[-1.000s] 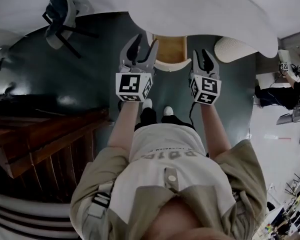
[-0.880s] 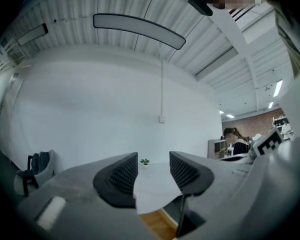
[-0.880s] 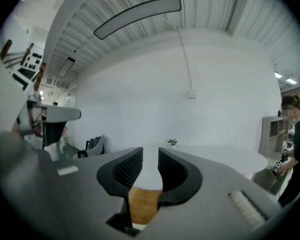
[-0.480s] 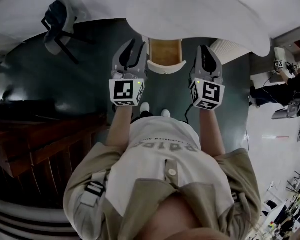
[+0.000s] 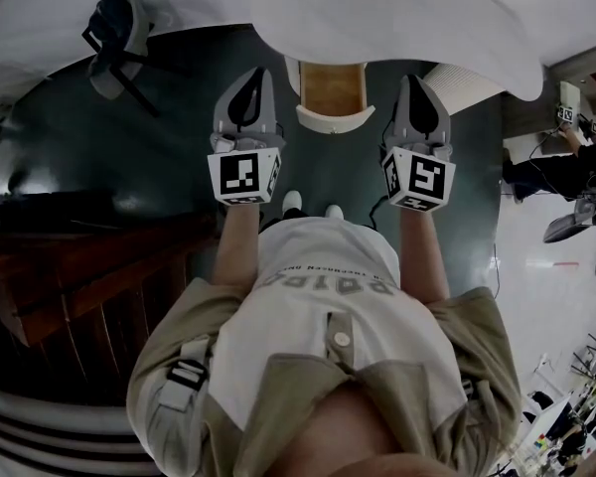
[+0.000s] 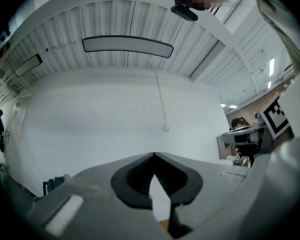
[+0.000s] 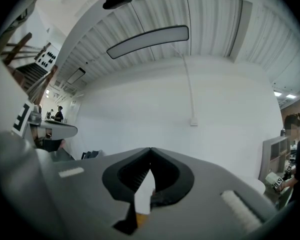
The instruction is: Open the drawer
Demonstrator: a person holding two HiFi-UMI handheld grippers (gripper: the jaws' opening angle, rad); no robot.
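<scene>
The drawer (image 5: 330,89), white-fronted with a bare wooden bottom, stands pulled out from under the white table (image 5: 377,18) in the head view. My left gripper (image 5: 250,72) is held level just left of it, jaws shut with nothing between them. Right of the drawer my right gripper (image 5: 418,78) is also shut and empty. Neither touches the drawer. In the left gripper view the left gripper (image 6: 153,154) has its jaws meeting at the tip before a white wall. The right gripper view shows the right gripper (image 7: 150,149) closed the same way.
A chair (image 5: 114,33) stands at the upper left on the dark floor. Dark wooden stairs (image 5: 79,276) fill the left side. A white ribbed bin (image 5: 464,87) sits right of the drawer. A person (image 5: 566,162) sits far right.
Both grippers' jaws have closed, the left from wide open, the right from half open. Both hands have shifted slightly outward, to either side of the drawer.
</scene>
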